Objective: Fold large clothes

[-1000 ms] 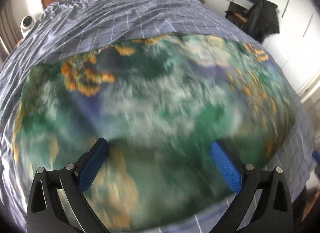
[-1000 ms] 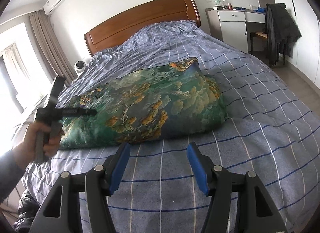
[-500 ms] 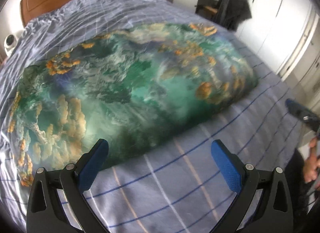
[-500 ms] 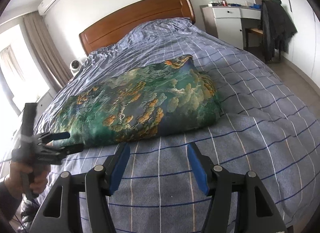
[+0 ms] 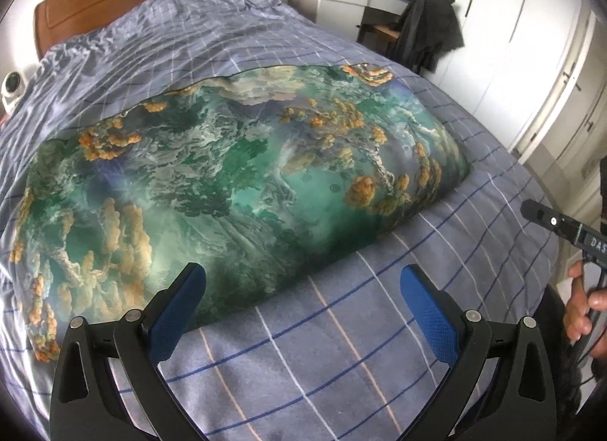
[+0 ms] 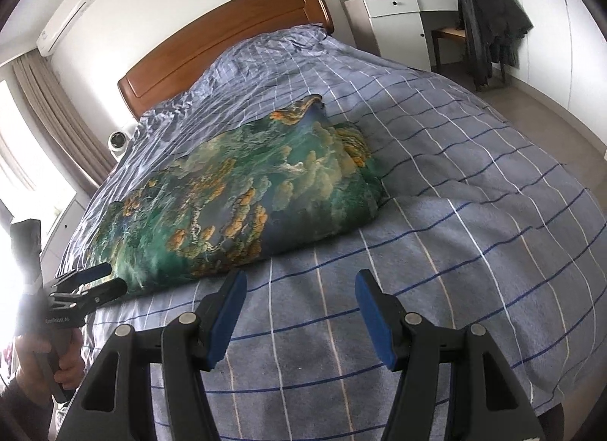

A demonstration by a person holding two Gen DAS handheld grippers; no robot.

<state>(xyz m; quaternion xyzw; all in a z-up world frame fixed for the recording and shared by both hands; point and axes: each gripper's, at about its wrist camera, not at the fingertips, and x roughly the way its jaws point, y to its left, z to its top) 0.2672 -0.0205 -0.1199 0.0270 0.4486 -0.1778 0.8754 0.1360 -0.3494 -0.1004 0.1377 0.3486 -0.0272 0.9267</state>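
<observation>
A large folded cloth with a green, blue and orange landscape print (image 5: 242, 175) lies puffed up across the bed; it also shows in the right wrist view (image 6: 235, 198). My left gripper (image 5: 303, 289) is open and empty, just in front of the cloth's near edge. My right gripper (image 6: 299, 289) is open and empty, over the bedspread a little in front of the cloth. The left gripper also shows in the right wrist view (image 6: 102, 281), by the cloth's left end. The right gripper's body shows in the left wrist view (image 5: 557, 225), off the bed's right side.
The bed has a blue checked bedspread (image 6: 455, 175) and a wooden headboard (image 6: 227, 35). A white desk (image 6: 394, 20) and a chair draped with a dark jacket (image 6: 489, 20) stand at the right. A small white camera (image 6: 117, 141) sits left of the bed. White wardrobes (image 5: 531, 61) line the right wall.
My left gripper has pulled back from over the cloth to its near edge. The cloth lies still. My right gripper has stayed nearly in place.
</observation>
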